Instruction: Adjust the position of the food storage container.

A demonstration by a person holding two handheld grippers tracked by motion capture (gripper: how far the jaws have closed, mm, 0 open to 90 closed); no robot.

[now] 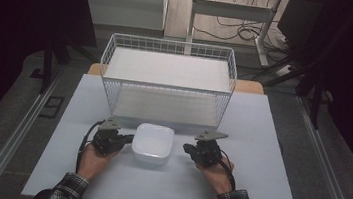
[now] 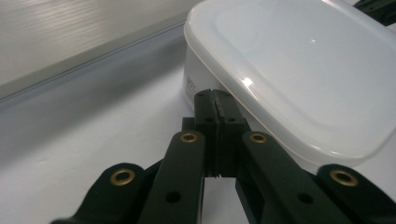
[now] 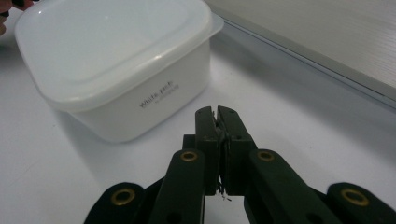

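A: What does the container [image 1: 153,143] look like?

B: It is a white, slightly translucent plastic box with rounded corners and a lid [image 3: 109,39] pressed on top. The lid has a raised rim and a shallow sunken centre, and it overhangs the walls a little. The right gripper view shows small dark lettering on one side wall [image 3: 161,95], and a small tab juts from one lid corner [image 3: 215,23].

A: Where does it sit?

B: On the pale table [image 1: 265,190], near the person's edge, just in front of the white wire basket [image 1: 167,81]. It lies between the two grippers, upright and flat on its base.

A: Which way does it point?

B: From the high view it reads as nearly square, so no long axis can be told. Its sides run roughly in line with the table's edges, lid facing up.

A: And the grippers?

B: The left gripper [image 2: 215,95] has its jaws pressed together with nothing between them; its tips sit right at the container's side wall, just under the lid's rim, though whether they touch it cannot be told. The right gripper [image 3: 215,112] is likewise closed and empty, with a short stretch of bare table between its tips and the lettered wall.
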